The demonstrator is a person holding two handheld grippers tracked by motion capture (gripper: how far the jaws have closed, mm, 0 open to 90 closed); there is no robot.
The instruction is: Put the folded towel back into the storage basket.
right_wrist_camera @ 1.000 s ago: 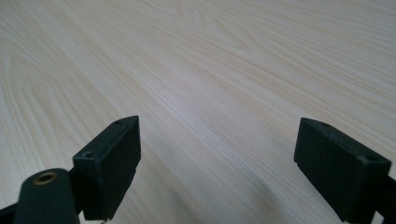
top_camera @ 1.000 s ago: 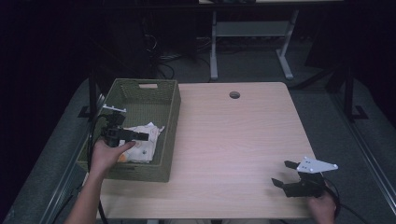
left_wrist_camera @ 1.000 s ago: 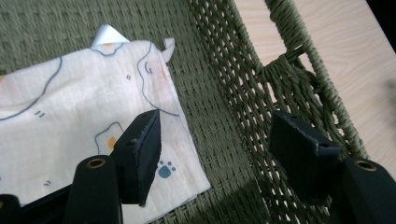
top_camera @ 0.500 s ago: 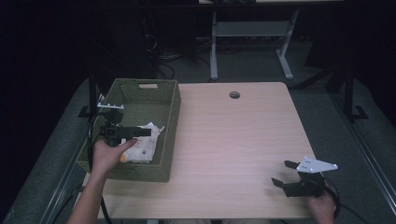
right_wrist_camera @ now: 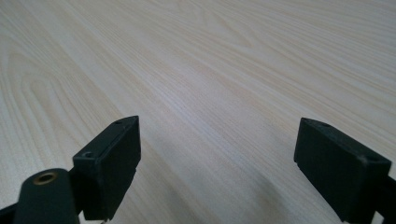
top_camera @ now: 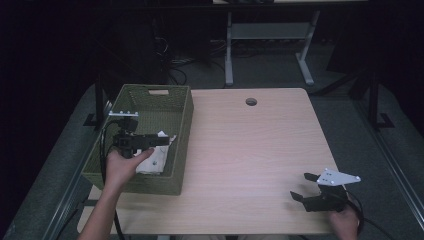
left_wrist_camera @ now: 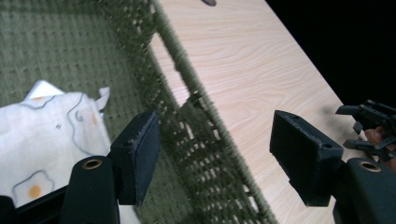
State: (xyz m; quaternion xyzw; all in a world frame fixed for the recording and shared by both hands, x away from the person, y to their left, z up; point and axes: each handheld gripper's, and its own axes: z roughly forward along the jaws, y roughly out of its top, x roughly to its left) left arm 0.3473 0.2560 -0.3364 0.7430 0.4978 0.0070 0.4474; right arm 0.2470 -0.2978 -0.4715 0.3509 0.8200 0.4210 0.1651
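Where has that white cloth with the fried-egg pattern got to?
The white egg-print cloth lies on the floor of the green woven basket at the table's left in the high view, just beneath the open left gripper.

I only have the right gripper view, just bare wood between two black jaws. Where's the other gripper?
Observer: The left gripper hangs over a green woven basket at the table's left side.
Operator: Anything in that basket?
Observer: A white cloth with a fried-egg print lies on its bottom.
Operator: Is the left gripper holding it?
Observer: No; its jaws stand wide open above the basket's wall, nothing between them.
Operator: And mine?
Observer: The right gripper sits open near the table's front right corner.
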